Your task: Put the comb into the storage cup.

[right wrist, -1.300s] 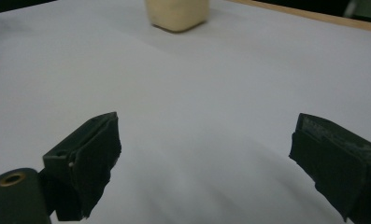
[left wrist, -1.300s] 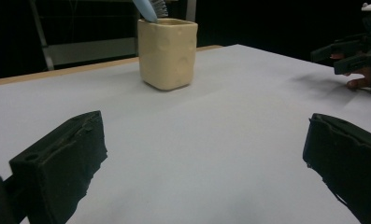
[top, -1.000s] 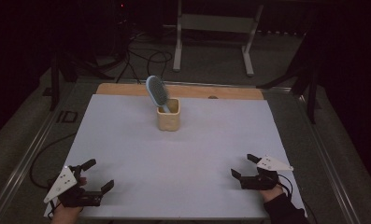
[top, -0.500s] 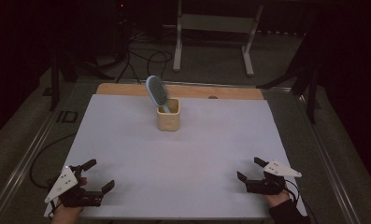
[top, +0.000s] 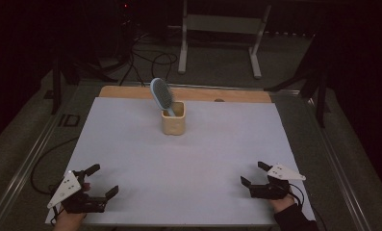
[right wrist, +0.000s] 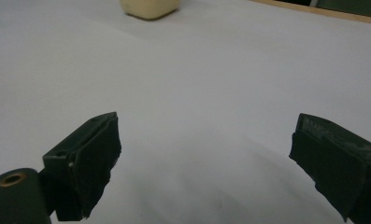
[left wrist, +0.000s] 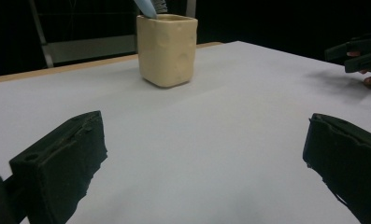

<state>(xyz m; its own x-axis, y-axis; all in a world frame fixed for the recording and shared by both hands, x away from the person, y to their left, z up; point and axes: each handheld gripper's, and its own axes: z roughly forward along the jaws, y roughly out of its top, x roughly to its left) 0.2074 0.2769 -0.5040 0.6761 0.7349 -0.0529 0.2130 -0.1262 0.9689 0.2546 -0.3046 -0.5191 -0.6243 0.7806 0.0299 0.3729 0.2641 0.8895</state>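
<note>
A cream cup (top: 173,118) stands upright toward the back middle of the white table sheet (top: 188,159), with a light blue hairbrush (top: 161,96) leaning out of it, head up. The cup (left wrist: 167,49) appears ahead in the left gripper view, and its base (right wrist: 148,8) shows at the top of the right gripper view. My left gripper (top: 102,179) rests at the near left corner, jaws wide apart and empty. My right gripper (top: 253,174) sits at the near right, also open with nothing between its jaws. Both are far from the cup.
A wooden strip (top: 188,94) runs along the sheet's far edge. Behind the table, a metal stand (top: 217,29) and cables (top: 145,57) are on the dark floor. The other gripper (left wrist: 358,50) and a fingertip show at the right edge of the left gripper view.
My right gripper has drawn back slightly toward the near right edge of the sheet. The left gripper, cup and brush have stayed put.
</note>
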